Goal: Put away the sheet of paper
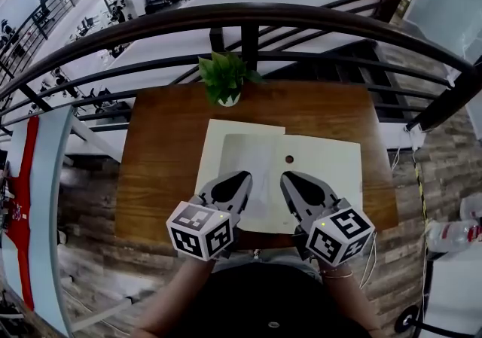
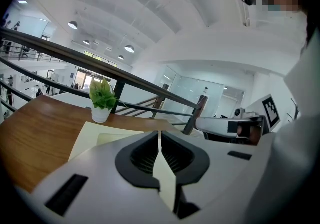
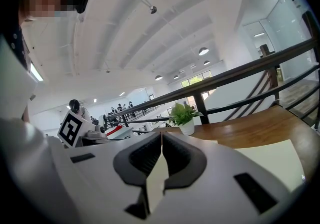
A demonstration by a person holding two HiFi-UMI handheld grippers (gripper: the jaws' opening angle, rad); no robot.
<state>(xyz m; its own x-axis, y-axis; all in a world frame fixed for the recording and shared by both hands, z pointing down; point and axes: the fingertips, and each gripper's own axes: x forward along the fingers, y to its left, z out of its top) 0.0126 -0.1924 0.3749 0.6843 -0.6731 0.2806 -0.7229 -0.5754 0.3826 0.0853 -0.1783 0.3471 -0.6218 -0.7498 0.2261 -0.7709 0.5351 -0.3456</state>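
On the wooden table [image 1: 166,148] lies a wide cream folder-like sheet [image 1: 331,171] with a small dark hole, and a paler sheet of paper [image 1: 252,159] rests on its middle. My left gripper [image 1: 244,177] and right gripper [image 1: 287,177] sit side by side over the paper's near part, tips pointing away from me. In the left gripper view the gripper [image 2: 160,140] is shut, with a thin cream edge of paper [image 2: 164,173] pinched between its pads. The right gripper [image 3: 161,145] likewise stands shut on a sliver of paper [image 3: 156,180].
A small potted green plant [image 1: 224,79] stands at the table's far edge, just beyond the paper. Dark curved railings [image 1: 248,16] run behind the table. The floor drops away past the rail. My body is close against the table's near edge.
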